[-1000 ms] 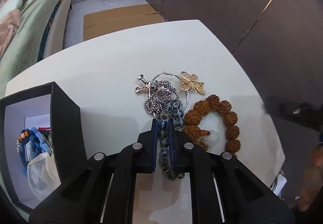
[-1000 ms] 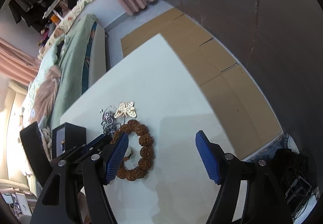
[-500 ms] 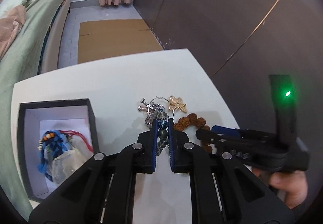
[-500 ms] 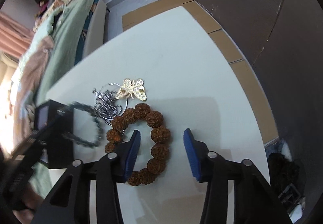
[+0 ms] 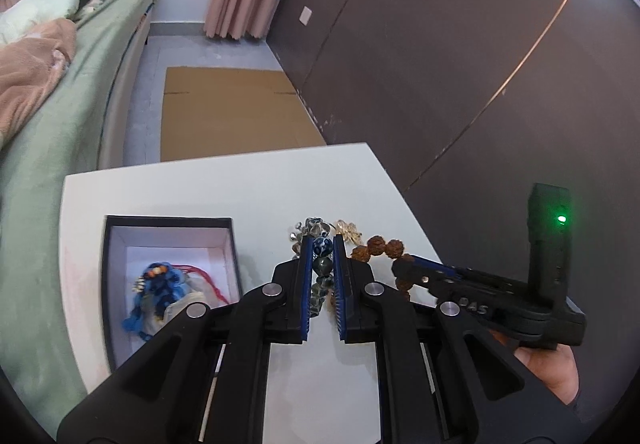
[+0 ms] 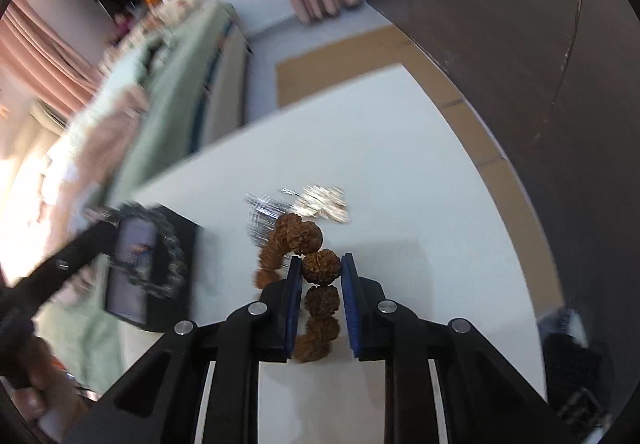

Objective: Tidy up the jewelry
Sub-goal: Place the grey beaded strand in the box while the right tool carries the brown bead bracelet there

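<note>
My left gripper [image 5: 322, 244] is shut on a dark blue-grey bead bracelet [image 5: 322, 267] and holds it above the white table [image 5: 224, 188]; the bracelet hangs blurred over the box in the right wrist view [image 6: 170, 256]. My right gripper [image 6: 320, 262] is shut on a brown seed-bead bracelet [image 6: 320, 266], which lies partly on the table; its beads also show in the left wrist view [image 5: 378, 246]. The open black jewelry box [image 5: 120, 324] at the left holds a blue beaded piece [image 5: 158, 290].
A gold butterfly brooch [image 6: 326, 202] and silver hoop and chain pieces [image 6: 260, 212] lie behind the brown bracelet. A bed [image 5: 60, 116] runs along the left. Cardboard [image 5: 228, 112] covers the floor beyond the table. A dark wall [image 5: 460, 64] stands on the right.
My left gripper lifted the blue-grey bracelet off the table and drew back. My right gripper moved in over the brown bracelet and closed on it.
</note>
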The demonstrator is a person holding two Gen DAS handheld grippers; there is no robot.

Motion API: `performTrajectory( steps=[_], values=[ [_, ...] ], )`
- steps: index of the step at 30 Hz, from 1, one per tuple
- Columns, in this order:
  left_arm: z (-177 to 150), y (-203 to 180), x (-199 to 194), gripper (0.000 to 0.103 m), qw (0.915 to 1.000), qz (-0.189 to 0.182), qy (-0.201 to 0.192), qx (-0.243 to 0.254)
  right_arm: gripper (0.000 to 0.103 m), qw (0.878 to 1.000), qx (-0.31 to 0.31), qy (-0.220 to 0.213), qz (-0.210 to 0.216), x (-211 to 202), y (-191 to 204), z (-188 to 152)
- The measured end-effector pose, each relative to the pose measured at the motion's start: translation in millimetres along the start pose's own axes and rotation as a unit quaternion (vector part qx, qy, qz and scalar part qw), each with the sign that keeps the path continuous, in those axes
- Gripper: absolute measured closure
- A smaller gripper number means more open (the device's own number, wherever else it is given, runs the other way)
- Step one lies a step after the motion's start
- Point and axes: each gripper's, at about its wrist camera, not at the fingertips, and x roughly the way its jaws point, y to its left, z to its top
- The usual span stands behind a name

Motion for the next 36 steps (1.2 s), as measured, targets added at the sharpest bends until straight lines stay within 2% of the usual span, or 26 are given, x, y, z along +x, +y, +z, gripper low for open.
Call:
performTrajectory(
  steps=[7,12,13,14,16,18,21,25,29,32,36],
  values=[
    [0.3,14.9,-27.3,0.093,0.9996,0.008,-0.025,-0.013,0.084,0.998,0.005,-0.049,0.046,-31.1,15.5,-1.3],
    [-2.2,32.7,-32.8,0.092,0.9991,0.023,-0.024,-0.029,0.084,0.994,0.006,-0.077,0.073,-46.8,25.4,-4.8],
    [-2.6,35.9,-31.7,0.089,0.9989,0.027,-0.021,-0.033,0.084,0.993,0.004,-0.082,0.08,-49.6,28.6,-4.4],
    [-3.4,41.8,-30.7,0.077,0.9985,0.034,-0.016,-0.041,0.084,0.993,0.002,-0.086,0.086,-51.5,32.3,-4.9],
    [-4.8,54.5,-37.4,0.066,0.9968,0.049,-0.023,-0.059,0.084,0.991,-0.002,-0.092,0.1,-55.3,40.5,-5.8],
    [-4.3,62.4,-46.4,0.064,0.9956,0.061,-0.032,-0.064,0.084,0.988,-0.007,-0.099,0.119,-60.2,50.8,-8.3],
    [-5.1,69.5,-56.1,0.053,0.9947,0.065,-0.041,-0.068,0.084,0.984,-0.011,-0.109,0.142,-64.5,61.1,-10.9],
    [-6.1,77.3,-64.8,0.047,0.9935,0.073,-0.049,-0.073,0.084,0.979,-0.019,-0.117,0.164,-66.4,77.7,-13.7],
    [-5.6,83.2,-76.9,0.028,0.9922,0.079,-0.063,-0.073,0.084,0.976,-0.031,-0.117,0.184,-63.4,97.7,-14.7],
    [-5.3,88.3,-84.9,0.021,0.9911,0.083,-0.071,-0.076,0.084,0.974,-0.038,-0.12,0.191,-60.5,110.7,-16.3],
    [-5.1,102.8,-94.7,0.016,0.9886,0.088,-0.081,-0.092,0.083,0.974,-0.044,-0.119,0.185,-49.7,128.2,-15.8]
  ],
)
